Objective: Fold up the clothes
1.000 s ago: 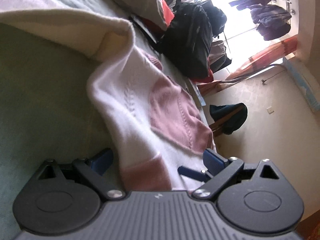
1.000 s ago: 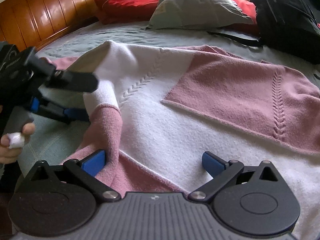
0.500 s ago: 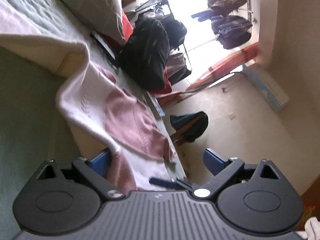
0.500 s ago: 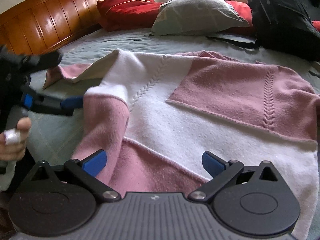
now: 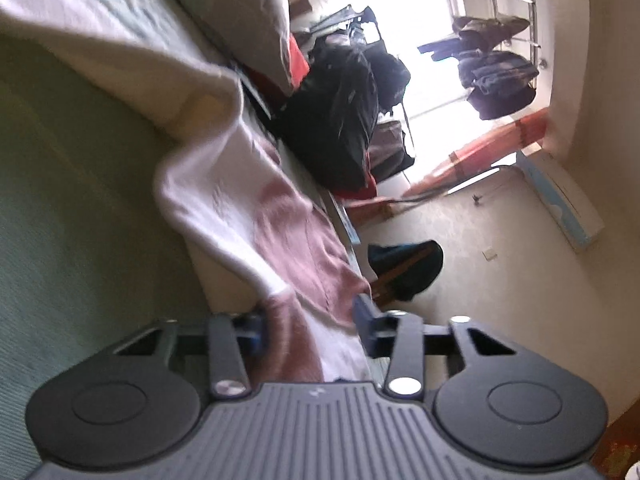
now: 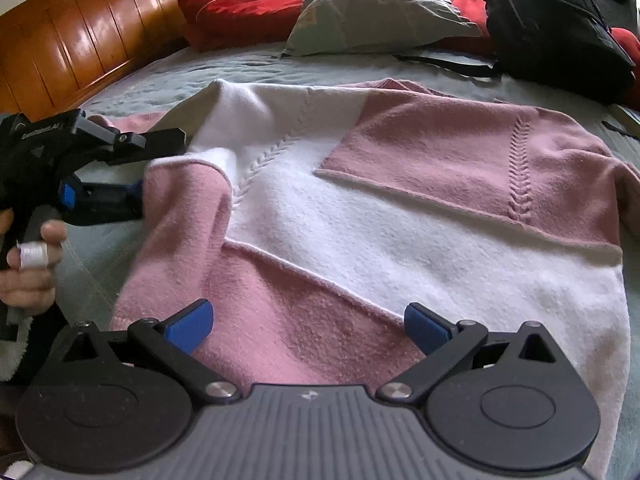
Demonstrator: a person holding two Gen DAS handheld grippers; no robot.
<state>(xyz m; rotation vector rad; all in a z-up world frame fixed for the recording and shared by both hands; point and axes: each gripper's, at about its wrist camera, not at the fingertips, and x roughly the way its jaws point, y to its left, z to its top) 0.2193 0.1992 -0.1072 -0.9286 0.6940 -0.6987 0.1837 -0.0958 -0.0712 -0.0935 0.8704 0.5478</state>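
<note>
Pink and white knit sweater (image 6: 360, 216) lies spread on the grey-green bedspread (image 6: 256, 68), chest side flat, one sleeve folded across the upper body. Left gripper (image 5: 308, 330) is at the sweater's side edge; its jaws are closing, with the pink cuff section (image 5: 292, 340) between the fingers. Fabric fills the gap, yet whether the pads already press on it cannot be told, as that view is blurred. In the right wrist view the same left gripper (image 6: 140, 176) appears level, its fingertips touching the pink sleeve panel, with a person's hand (image 6: 28, 264) on its handle.

Right gripper (image 6: 308, 326) hovers over the pink hem area, its jaws released and wide apart, blue fingertips (image 6: 190, 322) clear of the cloth, nothing between them.

Beyond the fingers: grey pillow (image 6: 380, 12) and red pillow (image 6: 240, 4) against the wooden headboard (image 6: 88, 44); black backpack (image 6: 556, 28) ahead and to the right of the right fingers, near the sweater's shoulder.
</note>
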